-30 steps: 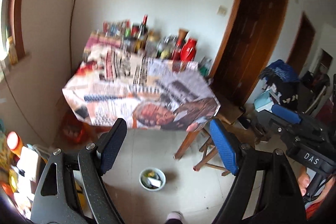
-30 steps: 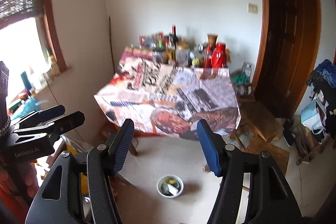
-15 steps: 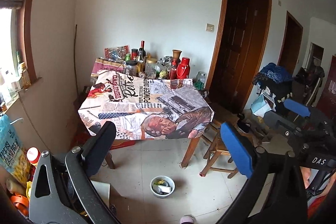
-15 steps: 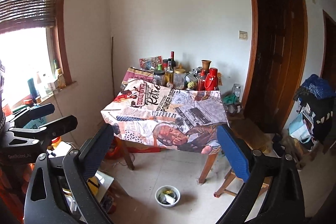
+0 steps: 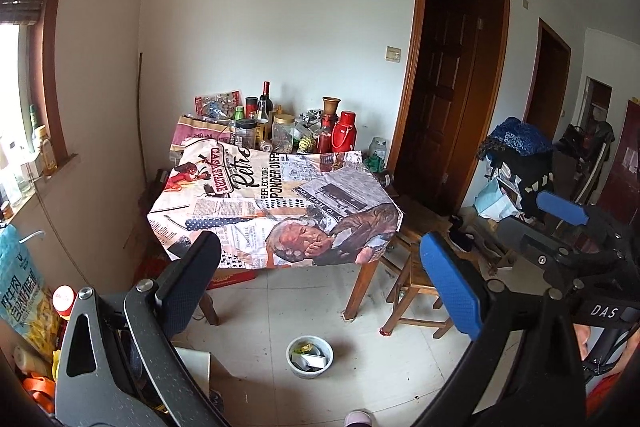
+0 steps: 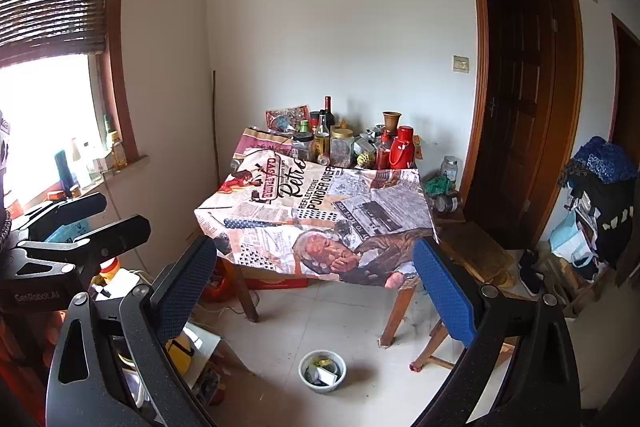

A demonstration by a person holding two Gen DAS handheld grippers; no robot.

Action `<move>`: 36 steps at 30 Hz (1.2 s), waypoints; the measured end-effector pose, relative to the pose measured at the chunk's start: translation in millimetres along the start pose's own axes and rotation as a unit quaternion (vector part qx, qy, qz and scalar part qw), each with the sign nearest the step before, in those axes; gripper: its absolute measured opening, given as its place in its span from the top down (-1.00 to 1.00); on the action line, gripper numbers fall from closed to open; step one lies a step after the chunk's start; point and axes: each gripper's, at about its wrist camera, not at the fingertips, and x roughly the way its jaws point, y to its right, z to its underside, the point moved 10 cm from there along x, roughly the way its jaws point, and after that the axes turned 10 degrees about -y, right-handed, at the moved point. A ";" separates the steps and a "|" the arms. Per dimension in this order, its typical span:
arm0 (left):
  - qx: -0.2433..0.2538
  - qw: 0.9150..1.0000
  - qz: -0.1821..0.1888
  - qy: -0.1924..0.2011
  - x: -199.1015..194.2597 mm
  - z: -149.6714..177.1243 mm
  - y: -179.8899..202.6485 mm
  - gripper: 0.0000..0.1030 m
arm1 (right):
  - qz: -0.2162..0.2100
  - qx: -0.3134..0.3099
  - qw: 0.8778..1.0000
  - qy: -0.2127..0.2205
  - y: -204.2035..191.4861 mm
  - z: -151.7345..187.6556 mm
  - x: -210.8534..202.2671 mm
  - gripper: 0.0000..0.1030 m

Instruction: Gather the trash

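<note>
Both grippers have pulled up and back since a second ago, so way more of the room shows now, and their jaws have spread wider too. Left gripper [image 5: 320,287] is spread wide with nothing between the pads, same deal for the right gripper [image 6: 316,291]. Nearest thing on the tiled floor is a small white bowl [image 5: 309,356] with scraps of trash [image 5: 310,359] inside, sitting just in front of the table [image 5: 360,291], apart from its legs. Right next to the table on the right is a wooden stool [image 5: 416,291]. Tabletop is covered by a newspaper-print cloth [image 5: 272,203], and bottles and jars [image 5: 288,131] are crowded along the far edge by the wall. Dark wooden door [image 5: 448,99] is off to the right.
</note>
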 end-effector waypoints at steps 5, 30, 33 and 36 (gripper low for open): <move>0.001 1.000 -0.001 0.003 -1.9 -2.1 1.0 -0.95 | -0.005 -0.002 1.000 -0.006 1.0 2.1 2.4 -0.90; 0.003 1.000 -0.009 0.006 -0.9 -6.8 7.2 -0.96 | -0.017 0.005 1.000 -0.011 7.6 0.8 0.7 -0.90; 0.004 1.000 -0.009 0.007 -1.3 -6.7 8.2 -0.97 | -0.019 0.006 1.000 -0.013 8.0 0.0 0.6 -0.90; 0.005 1.000 -0.011 0.007 -0.9 -6.9 9.4 -0.97 | -0.021 0.007 1.000 -0.014 6.5 -2.0 1.3 -0.91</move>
